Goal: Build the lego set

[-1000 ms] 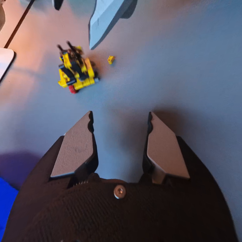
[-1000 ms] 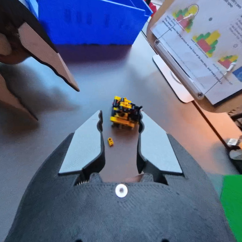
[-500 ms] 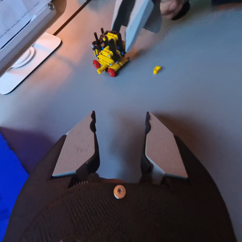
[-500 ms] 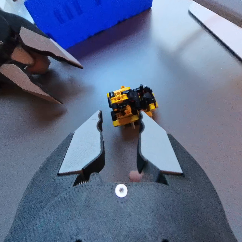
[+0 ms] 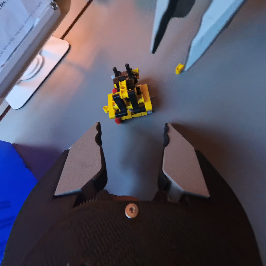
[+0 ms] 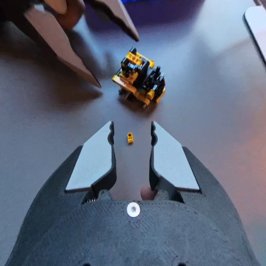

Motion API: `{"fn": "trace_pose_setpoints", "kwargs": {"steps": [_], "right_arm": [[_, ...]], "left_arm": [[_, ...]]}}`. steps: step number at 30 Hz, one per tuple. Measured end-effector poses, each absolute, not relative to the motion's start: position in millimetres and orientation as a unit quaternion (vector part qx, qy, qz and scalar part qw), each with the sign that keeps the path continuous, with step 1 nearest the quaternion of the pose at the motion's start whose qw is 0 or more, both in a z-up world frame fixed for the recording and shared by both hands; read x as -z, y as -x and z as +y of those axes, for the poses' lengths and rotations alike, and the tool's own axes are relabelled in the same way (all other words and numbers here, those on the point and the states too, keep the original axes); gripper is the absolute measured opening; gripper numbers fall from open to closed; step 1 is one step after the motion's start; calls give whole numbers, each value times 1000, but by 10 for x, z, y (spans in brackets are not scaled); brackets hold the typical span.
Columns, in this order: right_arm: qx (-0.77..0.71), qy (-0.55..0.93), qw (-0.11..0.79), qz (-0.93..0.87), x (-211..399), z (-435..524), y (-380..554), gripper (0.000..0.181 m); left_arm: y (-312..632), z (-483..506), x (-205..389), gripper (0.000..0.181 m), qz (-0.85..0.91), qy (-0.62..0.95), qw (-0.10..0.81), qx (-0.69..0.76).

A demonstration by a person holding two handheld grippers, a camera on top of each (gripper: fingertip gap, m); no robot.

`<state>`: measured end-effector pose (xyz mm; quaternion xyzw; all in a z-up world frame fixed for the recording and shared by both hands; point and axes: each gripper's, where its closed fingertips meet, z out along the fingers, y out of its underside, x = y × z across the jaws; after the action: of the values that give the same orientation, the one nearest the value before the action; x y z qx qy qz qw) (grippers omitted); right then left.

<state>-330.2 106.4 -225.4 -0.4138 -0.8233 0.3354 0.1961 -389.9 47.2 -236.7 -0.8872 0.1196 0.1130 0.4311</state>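
Note:
A yellow and black lego vehicle (image 5: 129, 97) with red wheels stands on the grey table, just beyond my left gripper (image 5: 132, 126), which is open and empty. The vehicle also shows in the right wrist view (image 6: 139, 80). A small loose yellow lego piece (image 6: 130, 138) lies on the table between the fingers of my right gripper (image 6: 132, 125), which is open and not touching it. The same piece shows in the left wrist view (image 5: 179, 69), beside the right gripper's grey fingers (image 5: 201, 43). The left gripper's brown fingers (image 6: 60, 47) show at the top left of the right wrist view.
A blue bin (image 5: 13, 179) sits at the left. A stand with a white base (image 5: 43, 69) holds a printed instruction sheet (image 5: 17, 23) at the far left. The base's edge shows in the right wrist view (image 6: 256, 28).
My right gripper has drawn back from the vehicle and now straddles the small yellow piece. My left gripper has moved closer to the vehicle, which now lies straight ahead of it.

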Motion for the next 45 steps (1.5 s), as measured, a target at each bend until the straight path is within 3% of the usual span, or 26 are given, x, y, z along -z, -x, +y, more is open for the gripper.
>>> {"fn": "trace_pose_setpoints", "kwargs": {"steps": [5,8,14,25,27,33,39,41,45], "right_arm": [[-252,418,230,-842,2547,1294,3225,11],[-247,434,230,-836,2547,1407,3254,18],[-381,448,272,-762,2114,1198,3480,27],[-332,447,319,-767,2345,1115,3754,10],[-321,442,334,-768,2341,1107,3768,7],[-278,415,377,-780,2336,1099,3792,5],[-230,401,397,-793,2350,1141,3674,4],[-243,405,389,-791,2354,1162,3640,5],[-241,436,387,-776,2243,1342,3653,5]], "left_arm": [[3892,615,2206,94,105,884,447,-88],[3845,714,2349,110,118,902,409,-71],[3814,857,2432,67,135,905,400,-57],[3766,866,2407,68,116,900,412,-79],[3758,908,2344,86,118,895,419,-97],[3764,978,2373,54,115,903,400,-109],[4208,898,2342,50,61,891,400,-204],[4117,876,2330,49,43,893,433,-114],[3946,911,2345,51,100,886,429,-148]]}}
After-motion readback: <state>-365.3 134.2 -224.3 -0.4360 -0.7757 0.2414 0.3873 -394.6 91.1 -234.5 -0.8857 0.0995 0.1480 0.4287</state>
